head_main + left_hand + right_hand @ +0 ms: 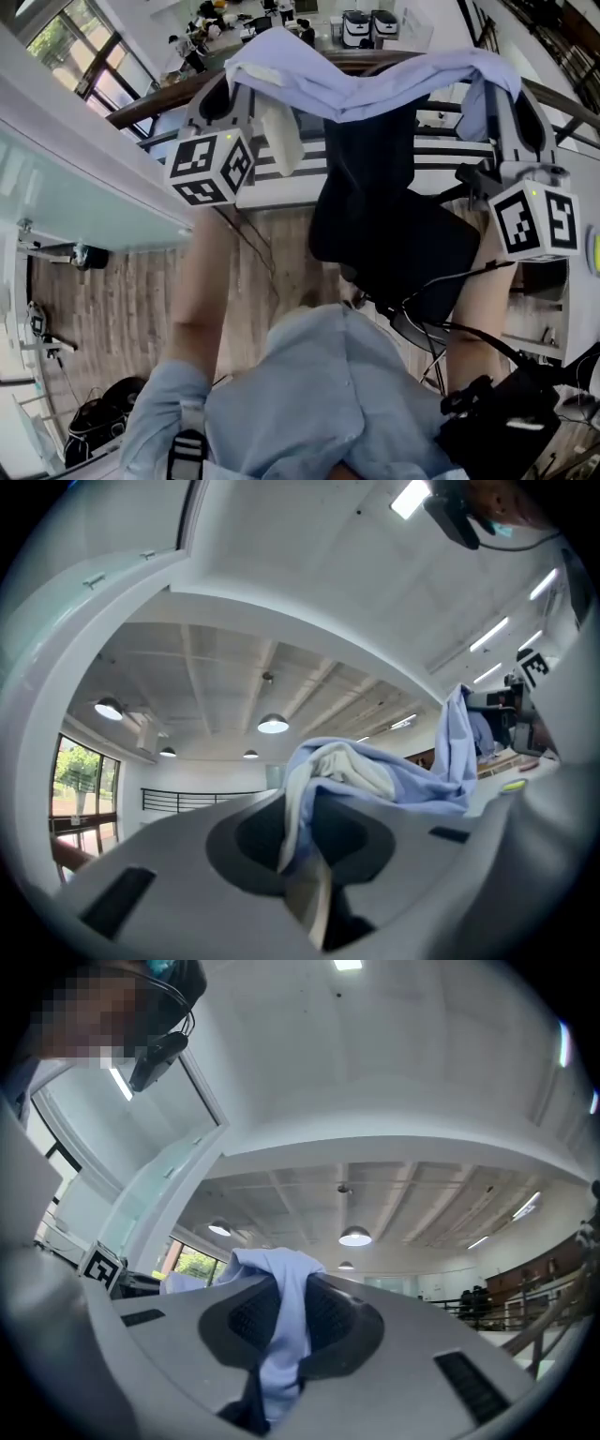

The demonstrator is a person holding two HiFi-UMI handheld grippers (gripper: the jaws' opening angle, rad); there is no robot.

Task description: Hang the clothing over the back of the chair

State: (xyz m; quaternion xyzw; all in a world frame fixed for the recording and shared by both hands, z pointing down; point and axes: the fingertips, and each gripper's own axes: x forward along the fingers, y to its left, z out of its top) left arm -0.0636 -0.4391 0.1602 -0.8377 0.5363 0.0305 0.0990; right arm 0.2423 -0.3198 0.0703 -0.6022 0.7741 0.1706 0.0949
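A light blue shirt (366,86) with a pale inner lining is stretched between my two grippers, high over a black office chair (389,220). My left gripper (242,77) is shut on the shirt's left end, and its marker cube shows below it. My right gripper (495,82) is shut on the right end. In the left gripper view the cloth (375,778) bunches out of the closed left gripper (314,860). The right gripper view shows a fold of the shirt (278,1283) pinched in the right gripper (279,1340). Both grippers point slightly upward, at the ceiling.
A white desk (281,178) stands behind the chair, with a wooden rail (150,101) beyond it. A glass partition (66,178) runs along the left. A black bag (497,422) and cables lie at the lower right on the wooden floor (122,300).
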